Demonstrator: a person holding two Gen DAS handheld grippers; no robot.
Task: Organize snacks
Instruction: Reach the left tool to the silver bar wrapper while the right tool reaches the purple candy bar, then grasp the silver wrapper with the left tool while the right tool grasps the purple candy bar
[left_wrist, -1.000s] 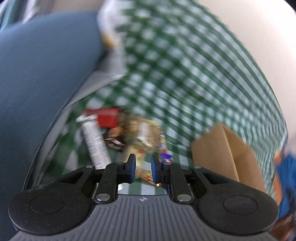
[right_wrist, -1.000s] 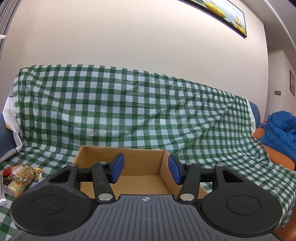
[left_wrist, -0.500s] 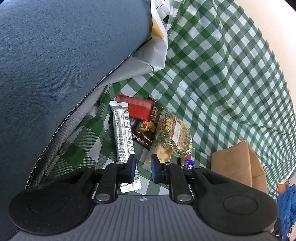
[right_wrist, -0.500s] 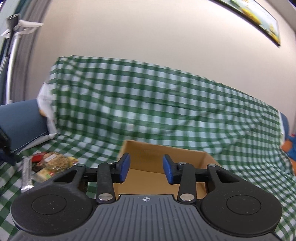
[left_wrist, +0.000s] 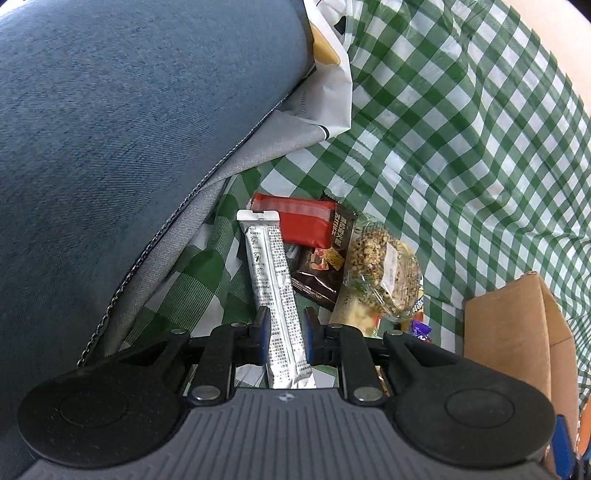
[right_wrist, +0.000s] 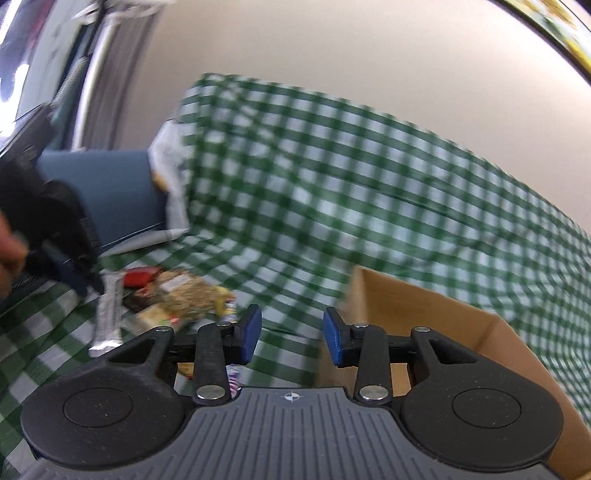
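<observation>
My left gripper (left_wrist: 286, 328) points down at a pile of snacks on the green checked cloth (left_wrist: 461, 147). Its jaws stand narrowly apart, and a silver stick pack (left_wrist: 271, 280) lies flat in the gap. Beside the pack are a red packet (left_wrist: 303, 221), a dark brown packet (left_wrist: 321, 273) and a clear bag of grains (left_wrist: 380, 273). The open cardboard box (left_wrist: 509, 321) stands to the right. My right gripper (right_wrist: 291, 339) is open with nothing between its fingers. It hangs between the blurred snack pile (right_wrist: 181, 291) and the box (right_wrist: 443, 314).
A blue cushion (left_wrist: 129, 147) rises close on the left of the snacks, with a white plastic bag (left_wrist: 328, 92) behind it. A small purple wrapper (left_wrist: 421, 328) lies near the box. In the right wrist view a hand (right_wrist: 7, 251) shows at the left edge.
My left gripper has slid over so the silver pack, earlier under its left finger, now shows between both fingers. My right gripper swung left away from the box and its jaws narrowed.
</observation>
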